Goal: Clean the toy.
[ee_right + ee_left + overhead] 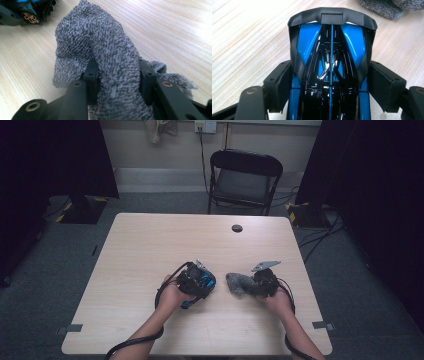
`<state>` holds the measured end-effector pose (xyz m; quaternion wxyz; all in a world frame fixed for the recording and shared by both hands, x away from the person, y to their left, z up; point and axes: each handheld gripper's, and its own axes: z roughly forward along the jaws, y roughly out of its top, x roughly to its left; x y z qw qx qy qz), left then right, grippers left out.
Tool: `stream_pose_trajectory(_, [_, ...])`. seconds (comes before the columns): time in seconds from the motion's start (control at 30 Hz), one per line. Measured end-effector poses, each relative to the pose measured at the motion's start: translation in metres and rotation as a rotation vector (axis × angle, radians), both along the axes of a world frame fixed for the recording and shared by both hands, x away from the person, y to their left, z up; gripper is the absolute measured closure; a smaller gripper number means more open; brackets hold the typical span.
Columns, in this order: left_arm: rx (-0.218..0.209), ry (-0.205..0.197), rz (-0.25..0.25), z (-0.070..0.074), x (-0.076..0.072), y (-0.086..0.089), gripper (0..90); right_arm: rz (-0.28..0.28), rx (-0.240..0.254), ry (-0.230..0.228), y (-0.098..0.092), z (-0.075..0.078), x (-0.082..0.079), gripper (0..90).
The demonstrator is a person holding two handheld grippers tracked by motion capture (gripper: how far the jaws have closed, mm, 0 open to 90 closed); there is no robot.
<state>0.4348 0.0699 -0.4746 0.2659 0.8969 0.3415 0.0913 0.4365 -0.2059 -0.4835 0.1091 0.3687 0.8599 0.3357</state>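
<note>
High view shows left tongs (202, 282) pinching a blue-black toy car (330, 62) steady while right tongs (252, 285) clamp a grey cloth (100, 55), apparently for wiping.

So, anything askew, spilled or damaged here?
Nothing stands out. The left gripper clamps a blue and black toy car, the right gripper holds a bunched grey cloth, both over the table.

Black hand-held gripper (216, 287), brass screws

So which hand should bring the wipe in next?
Probably the right: its gripper already clamps the grey cloth, while the left gripper holds the blue car beside it.
</note>
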Motion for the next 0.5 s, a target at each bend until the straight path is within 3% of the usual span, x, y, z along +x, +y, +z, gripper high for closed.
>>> stream_pose_trajectory(0.23, [0.003,0.003,-0.009,-0.0028,0.001,0.0,25.1,-0.002,0.005,-0.001,-0.0002,-0.0003,-0.0002,60.4])
stream_pose_trajectory(0.37, [-0.011,-0.048,-0.024,-0.004,0.0008,-0.0019,23.9,-0.002,0.003,-0.001,0.0,-0.0003,-0.0002,60.0])
stream_pose_trajectory(0.5, [-0.038,-0.061,-0.015,0.0011,0.0044,-0.0058,22.2,-0.007,0.011,-0.001,-0.0005,-0.0007,-0.0006,59.8])
